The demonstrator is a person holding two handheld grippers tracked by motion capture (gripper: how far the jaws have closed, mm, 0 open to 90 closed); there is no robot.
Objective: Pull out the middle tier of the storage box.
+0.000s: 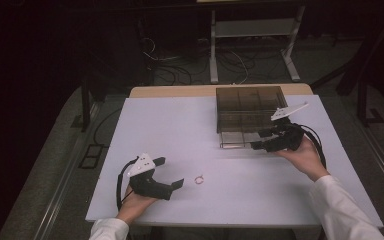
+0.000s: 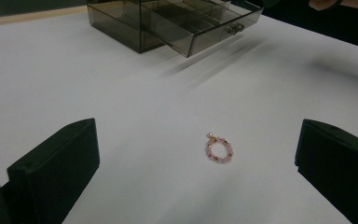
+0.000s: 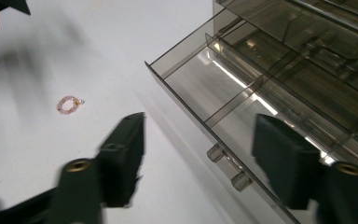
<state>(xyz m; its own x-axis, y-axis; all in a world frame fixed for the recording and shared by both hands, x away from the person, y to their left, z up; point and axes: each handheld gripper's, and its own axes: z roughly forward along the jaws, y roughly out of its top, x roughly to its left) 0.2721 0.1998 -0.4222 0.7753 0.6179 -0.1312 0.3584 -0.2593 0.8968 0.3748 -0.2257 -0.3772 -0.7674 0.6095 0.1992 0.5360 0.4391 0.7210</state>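
High view: left gripper (image 1: pixel 172 172) open on white table (image 1: pixel 180 125) just left of pink bead ring (image 1: pixel 198 179), right gripper (image 1: pixel 261 140) open at smoked acrylic drawer box (image 1: pixel 250 107); left gripper view: ring (image 2: pixel 219 148) betw wide jaws, untouched; right gripper view: jaws apart astride pulled-out drawer (image 3: pixel 205 93) handle (image 3: pixel 228 168), no contact.

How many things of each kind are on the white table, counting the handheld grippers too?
Black two-jaw grippers: 2, the left gripper and the right gripper
Smoky transparent plastic drawer box: 1
Small pink bead ring with a gold clasp: 1
Total: 4
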